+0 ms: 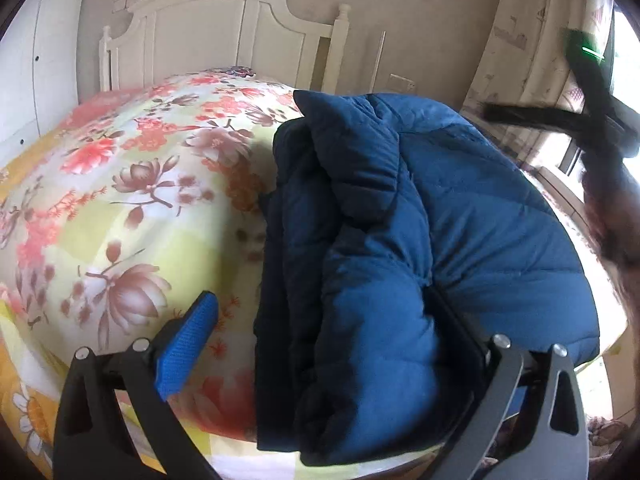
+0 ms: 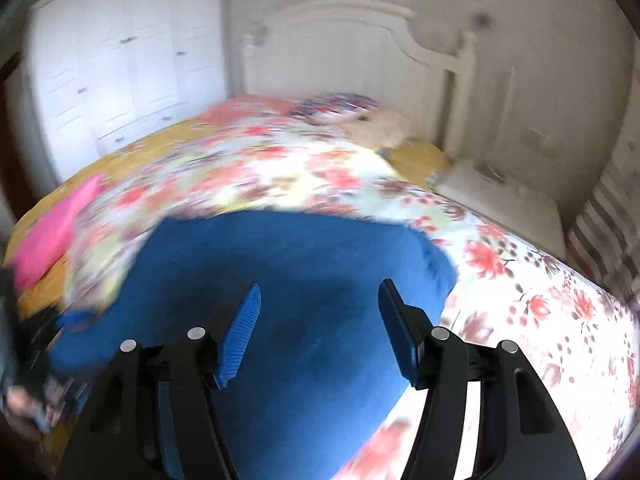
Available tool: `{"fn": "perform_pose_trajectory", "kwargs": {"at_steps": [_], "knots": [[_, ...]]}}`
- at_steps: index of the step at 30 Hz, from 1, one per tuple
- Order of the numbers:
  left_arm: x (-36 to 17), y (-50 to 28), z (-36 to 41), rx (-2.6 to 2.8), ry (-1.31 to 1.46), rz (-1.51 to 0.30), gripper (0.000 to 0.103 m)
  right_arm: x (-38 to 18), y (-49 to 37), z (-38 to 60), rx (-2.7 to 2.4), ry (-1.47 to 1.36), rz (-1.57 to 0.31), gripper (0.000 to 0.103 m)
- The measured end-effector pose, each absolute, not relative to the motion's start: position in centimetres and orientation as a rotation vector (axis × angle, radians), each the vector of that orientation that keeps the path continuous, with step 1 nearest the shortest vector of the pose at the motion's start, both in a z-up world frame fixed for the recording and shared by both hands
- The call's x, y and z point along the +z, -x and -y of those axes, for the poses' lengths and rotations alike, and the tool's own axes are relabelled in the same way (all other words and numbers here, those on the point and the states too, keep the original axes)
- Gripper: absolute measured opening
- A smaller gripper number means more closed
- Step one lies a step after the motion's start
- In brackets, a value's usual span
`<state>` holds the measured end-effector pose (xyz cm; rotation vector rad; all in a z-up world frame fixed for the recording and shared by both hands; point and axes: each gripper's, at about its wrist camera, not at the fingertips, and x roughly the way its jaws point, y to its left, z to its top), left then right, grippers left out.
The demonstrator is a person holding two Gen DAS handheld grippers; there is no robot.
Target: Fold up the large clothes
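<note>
On the floral bed (image 1: 120, 184), blue jacket (image 1: 400, 220) bundled, fold near done; left gripper (image 1: 320, 344) wide astride its 6 o'clock edge; right gripper (image 2: 318, 328) wide, empty above; final tidy left.

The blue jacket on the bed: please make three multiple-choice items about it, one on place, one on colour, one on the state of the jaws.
1. Where does the blue jacket lie?
A. on the floral quilt
B. on the floor
C. on a hanger

2. What colour is the flat item at the bed's far left edge, seen by the right wrist?
A. green
B. pink
C. black

3. How do the jaws of the right gripper stand?
A. shut on a sleeve
B. shut on nothing
C. open above the jacket

Key: 1 A, the floral quilt shows all around it; 2 B, the pink item is bright pink; 3 C, blue cloth shows in the gap between both pads.
</note>
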<state>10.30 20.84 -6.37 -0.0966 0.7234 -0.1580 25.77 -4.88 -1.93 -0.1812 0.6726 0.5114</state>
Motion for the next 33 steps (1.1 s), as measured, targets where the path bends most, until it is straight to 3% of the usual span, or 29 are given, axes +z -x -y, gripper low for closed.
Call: {"fn": "perform_pose_trajectory", "kwargs": {"at_steps": [3, 4, 5, 7, 15, 33], "knots": [[-6.7, -10.3, -21.2, -0.170, 0.115, -0.728, 0.101, -4.0, -30.3, 2.0, 0.454, 0.268, -0.727, 0.065], [-6.9, -10.4, -21.4, -0.177, 0.130, -0.737, 0.101, -5.3, -31.5, 0.7, 0.423, 0.333, -0.746, 0.076], [-6.9, -10.4, -21.5, -0.181, 0.135, -0.741, 0.101, -6.5, -32.3, -0.2, 0.400, 0.381, -0.768, 0.081], [-7.0, -10.5, -21.7, -0.187, 0.138, -0.742, 0.101, -8.1, -33.7, -1.0, 0.382, 0.397, -0.821, 0.083], [-8.8, -11.3, -23.0, -0.268, 0.301, -0.774, 0.101, -9.5, -33.9, -1.1, 0.391, 0.420, -0.841, 0.086], [-8.2, -11.1, -22.4, -0.240, 0.268, -0.777, 0.101, -9.6, -33.5, -0.9, 0.387, 0.422, -0.815, 0.087]]}}
